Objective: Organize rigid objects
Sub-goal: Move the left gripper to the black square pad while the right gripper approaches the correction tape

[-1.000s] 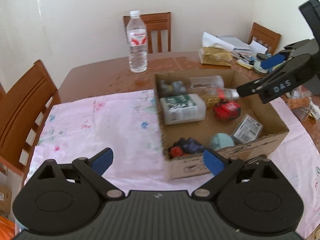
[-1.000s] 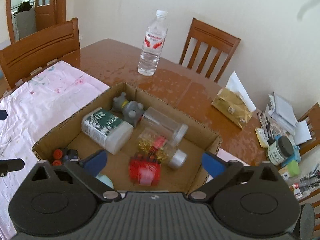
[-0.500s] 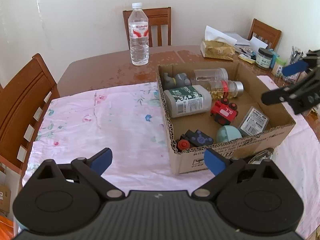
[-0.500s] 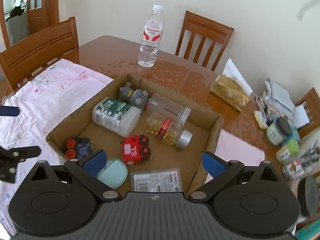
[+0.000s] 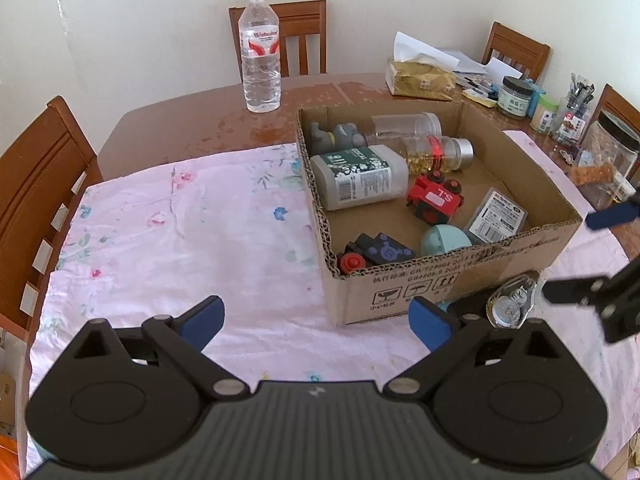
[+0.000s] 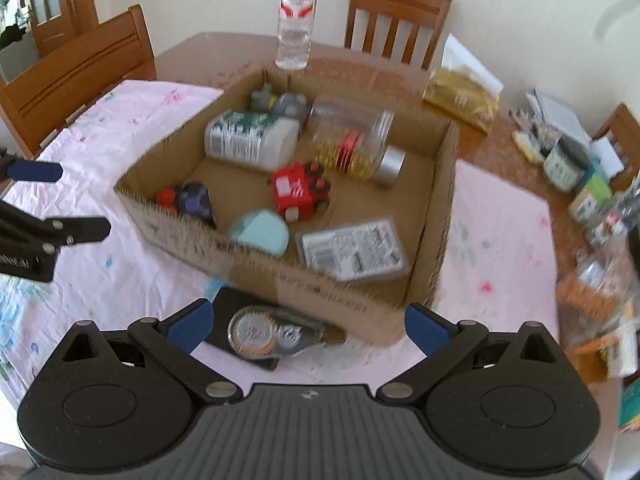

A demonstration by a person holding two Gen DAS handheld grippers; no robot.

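An open cardboard box (image 5: pixel 452 276) (image 6: pixel 288 276) on the pink cloth holds a white-and-green bottle (image 5: pixel 360 180) (image 6: pixel 248 140), a red toy train (image 5: pixel 436 198) (image 6: pixel 300 190), a jar of gold beads (image 5: pixel 436 152), a clear jar (image 5: pixel 404 124), grey toy animals (image 5: pixel 336 134), a teal egg-shaped case (image 5: pixel 442 238) (image 6: pixel 262 232), a blister pack (image 5: pixel 500 214) (image 6: pixel 352 250) and a dark toy car (image 5: pixel 376 252). A packaged round item on black card (image 6: pixel 260 334) (image 5: pixel 508 306) lies outside, against the box's front wall. My left gripper (image 5: pixel 316 318) (image 6: pixel 60 200) and right gripper (image 6: pixel 308 322) (image 5: pixel 592 254) hang open and empty before the box.
A water bottle (image 5: pixel 260 52) stands behind the box on the brown table (image 5: pixel 180 120). A gold tissue pack (image 5: pixel 420 78), jars and stationery (image 5: pixel 560 108) crowd the right edge. Wooden chairs (image 5: pixel 36 184) ring the table. The pink floral cloth (image 5: pixel 180 232) spreads left of the box.
Both grippers have drawn back toward the table's near side. The right gripper left the space over the box and now sits low at its right front corner. The packaged item has come into view.
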